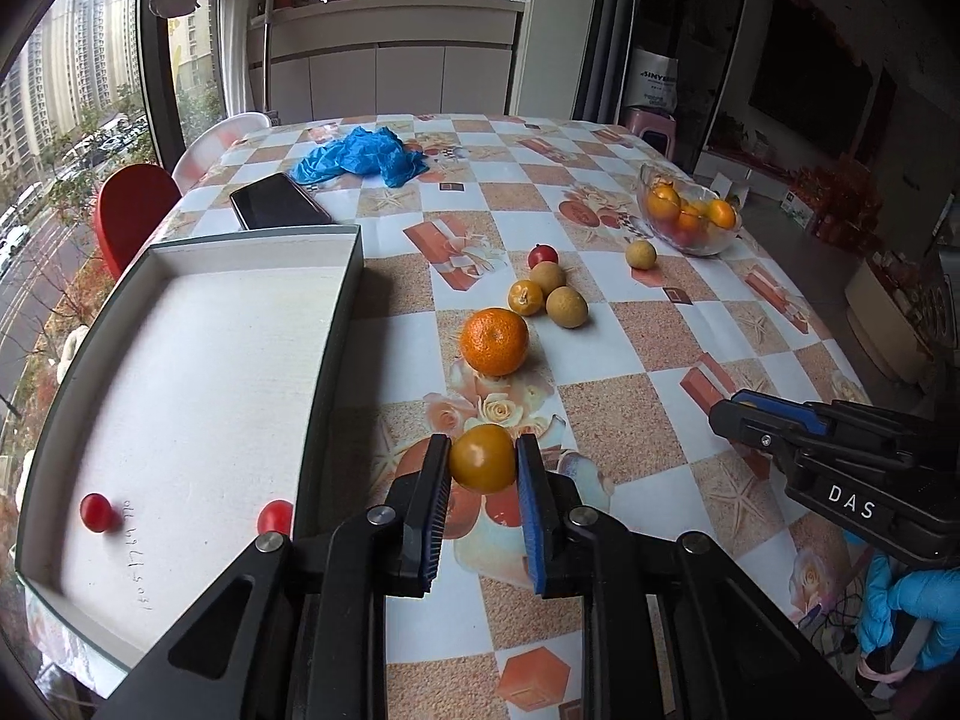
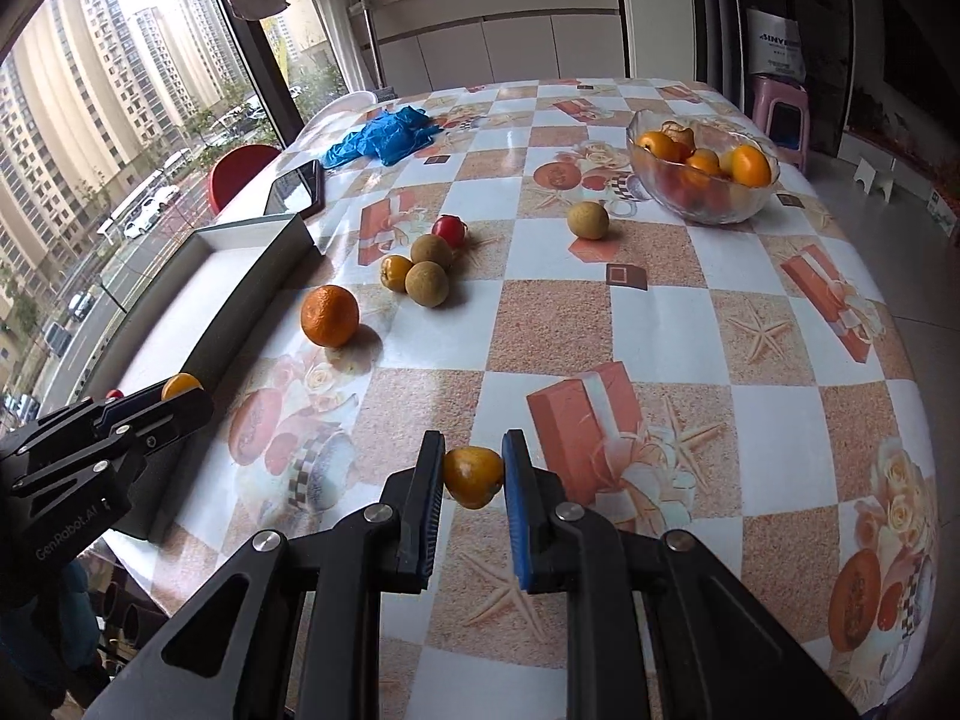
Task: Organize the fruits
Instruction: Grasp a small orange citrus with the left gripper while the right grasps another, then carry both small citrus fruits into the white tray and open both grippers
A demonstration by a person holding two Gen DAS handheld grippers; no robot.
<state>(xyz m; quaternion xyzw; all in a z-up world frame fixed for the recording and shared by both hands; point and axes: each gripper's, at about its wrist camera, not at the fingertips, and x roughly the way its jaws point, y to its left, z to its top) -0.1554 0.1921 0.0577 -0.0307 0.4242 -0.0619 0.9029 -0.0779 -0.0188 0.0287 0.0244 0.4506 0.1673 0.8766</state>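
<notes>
— What have you got on screen?

— I see a dining table [image 2: 690, 324] under a checked cloth printed with starfish and gift boxes, beside a big window with tower blocks outside. I'll place everything from the shallow white tray [image 1: 198, 360], which sits at the table's window side.

— What's in the tray?

— Two small red fruits [image 1: 96, 511] at its near end, one against the wall nearest the cloth.

— And outside it?

— A glass bowl [image 2: 702, 180] of oranges stands well apart from the tray, across the table. A dark phone [image 1: 277, 209] lies just past the tray's far end, crumpled blue gloves [image 1: 360, 156] beyond it. Just beside the tray's long wall sits a large orange [image 1: 494, 341], then a cluster of small brownish and yellow fruits [image 1: 555, 294], perhaps longans.

— The grippers?

— My left gripper [image 1: 483, 461] is clamped on a small yellow-orange fruit [image 1: 482, 458], near the tray's wall. My right gripper [image 2: 473, 476] pinches another yellow fruit [image 2: 473, 476], farther from the tray.
</notes>
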